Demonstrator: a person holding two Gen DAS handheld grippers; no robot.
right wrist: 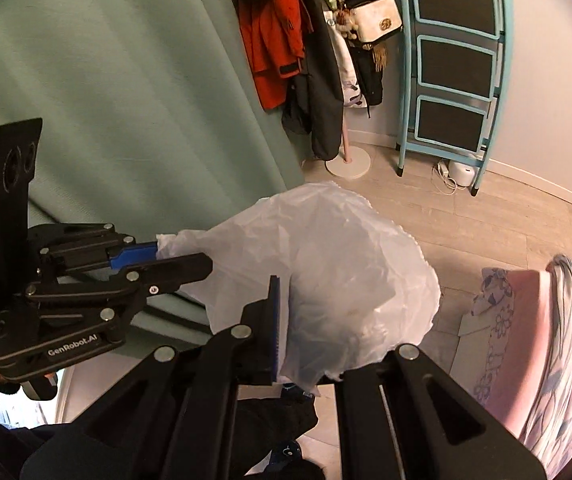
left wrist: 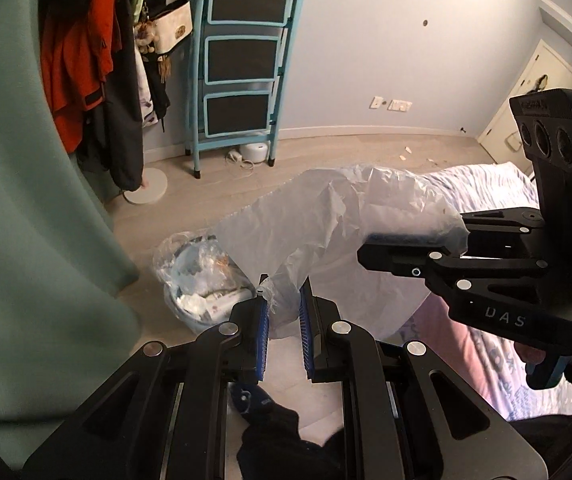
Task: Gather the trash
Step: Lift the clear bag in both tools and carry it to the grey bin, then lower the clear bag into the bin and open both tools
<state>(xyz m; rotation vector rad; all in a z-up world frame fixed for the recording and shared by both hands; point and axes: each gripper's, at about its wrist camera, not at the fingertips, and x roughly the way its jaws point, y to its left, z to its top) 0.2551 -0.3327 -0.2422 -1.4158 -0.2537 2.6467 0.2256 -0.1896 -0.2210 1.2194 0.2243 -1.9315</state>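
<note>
- left gripper (left wrist: 284,312) + right gripper (left wrist: 414,240) both clenched on the plastic bag (left wrist: 326,220), stretched btwn them
- bag's up over the floor (left wrist: 326,152), full trash bin (left wrist: 206,280) below

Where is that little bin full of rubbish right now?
In the left wrist view the bin stands on the floor at lower centre-left, beside the green curtain and just beyond the left hand-held gripper.

Each camera rides a gripper, tilted down at the floor, close on the bag (left wrist: 326,220) held between them. Both views share the bag (right wrist: 318,272), teal shelf (left wrist: 242,60) and coats (right wrist: 282,32).
</note>
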